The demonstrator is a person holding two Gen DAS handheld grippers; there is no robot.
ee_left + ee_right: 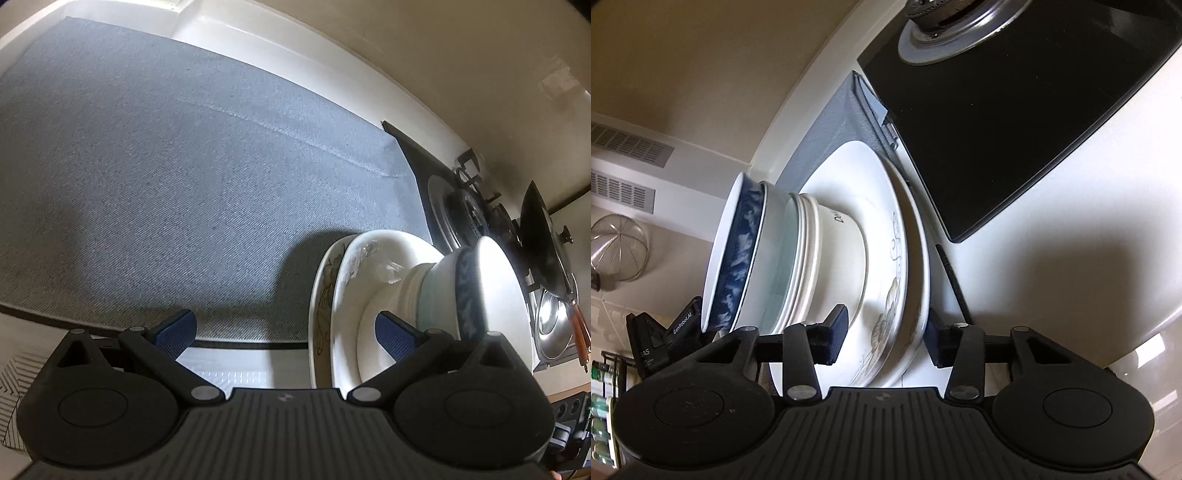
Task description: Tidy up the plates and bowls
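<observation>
A stack of dishes stands on the grey mat [166, 155]: two flower-patterned plates [905, 258] at the bottom, white bowls [827, 258] on them, and a blue-rimmed bowl [738, 251] on top. The stack also shows in the left wrist view [354, 288] at the right. My right gripper [884, 338] is open, its fingers on either side of the plates' rims. My left gripper [284, 332] is open wide; its right finger [395, 336] reaches over the plate, beside the bowls.
A black gas stove [1015, 110] with a burner [960, 29] lies next to the mat. A dark wok [539, 236] and a steel pot [554, 325] sit on it. A wire strainer [618, 247] hangs on the wall. White counter [1052, 277] borders the stove.
</observation>
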